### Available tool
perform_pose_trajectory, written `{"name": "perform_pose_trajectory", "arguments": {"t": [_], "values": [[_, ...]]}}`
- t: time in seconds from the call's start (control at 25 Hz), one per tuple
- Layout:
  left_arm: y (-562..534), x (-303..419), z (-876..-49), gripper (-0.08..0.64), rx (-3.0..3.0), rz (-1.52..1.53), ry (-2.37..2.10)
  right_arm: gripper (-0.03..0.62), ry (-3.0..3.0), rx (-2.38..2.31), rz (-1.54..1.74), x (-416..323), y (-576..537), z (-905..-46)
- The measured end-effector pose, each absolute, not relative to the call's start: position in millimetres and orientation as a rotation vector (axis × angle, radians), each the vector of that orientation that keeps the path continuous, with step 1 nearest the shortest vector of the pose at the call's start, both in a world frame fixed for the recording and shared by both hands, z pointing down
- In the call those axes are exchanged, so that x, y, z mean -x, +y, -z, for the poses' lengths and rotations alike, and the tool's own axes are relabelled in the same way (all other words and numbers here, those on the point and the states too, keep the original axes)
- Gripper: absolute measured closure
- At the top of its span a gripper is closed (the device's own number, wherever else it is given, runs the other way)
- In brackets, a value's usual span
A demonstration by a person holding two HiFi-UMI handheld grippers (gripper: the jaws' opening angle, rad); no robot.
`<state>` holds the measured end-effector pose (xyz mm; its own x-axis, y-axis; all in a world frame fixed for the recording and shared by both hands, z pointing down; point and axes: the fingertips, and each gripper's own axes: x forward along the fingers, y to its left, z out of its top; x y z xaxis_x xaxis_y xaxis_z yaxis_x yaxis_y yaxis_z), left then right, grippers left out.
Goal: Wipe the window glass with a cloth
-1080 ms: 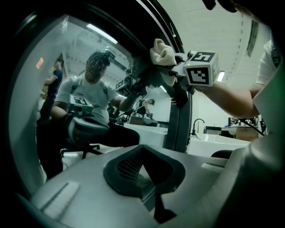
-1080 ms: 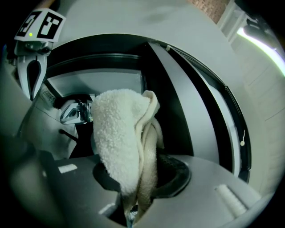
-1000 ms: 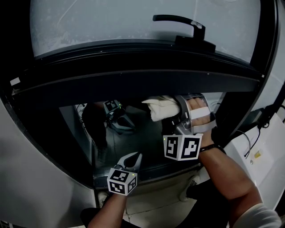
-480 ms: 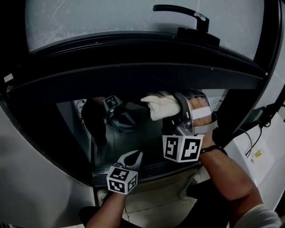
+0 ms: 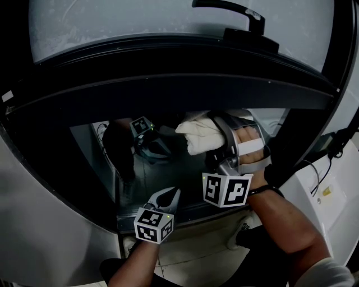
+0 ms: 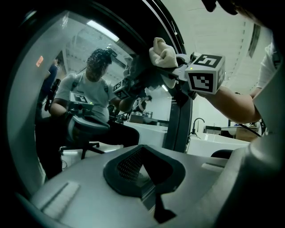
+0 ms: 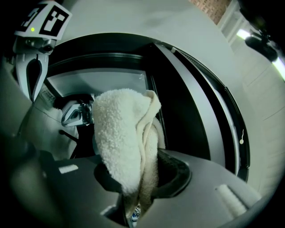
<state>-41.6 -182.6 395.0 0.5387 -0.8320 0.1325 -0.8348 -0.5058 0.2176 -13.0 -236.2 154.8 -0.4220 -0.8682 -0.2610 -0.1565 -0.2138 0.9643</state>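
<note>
Right gripper (image 5: 212, 133): my 2 jaws are clamped on the cloth (image 5: 197, 133); in the right gripper view the fabric fills the gap between them (image 7: 136, 196).
Cloth (image 7: 119, 147): cream terry, bunched, standing out past the jaw tips, its far end against the window glass (image 5: 182, 174) in the upper right part of the lower pane.
Left gripper (image 5: 168, 196): I hold it low and near, left of the right one; its jaws (image 6: 143, 171) are together with nothing between them, pointing at the glass.
Hand (image 5: 251, 147): strapped into the right gripper, above the marker cube (image 5: 226, 190).
Frame bar (image 5: 168, 84): a dark crosspiece running left to right just above the cloth, closing off the pane's top.
Upper pane (image 5: 112, 28): frosted and pale, far beyond the bar.
Handle (image 5: 233, 10): black lever at the far right of the upper pane.
Reflections: the lower pane mirrors a seated person (image 6: 91, 87), a chair (image 6: 84, 129) and both grippers, which clutters my view of its surface.
White unit (image 5: 328, 196): right of the window, with a cable (image 5: 307, 171) over it.
</note>
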Motion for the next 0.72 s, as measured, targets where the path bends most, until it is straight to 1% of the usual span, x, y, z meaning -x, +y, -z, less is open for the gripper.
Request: {"name": "perform_pose_trajectory", "arguments": {"t": [0.72], "values": [[-184, 42, -395, 0.543, -2.527, -0.015, -1.397, 0.492, -1.517, -1.246, 1.703, 14, -235, -173]]}}
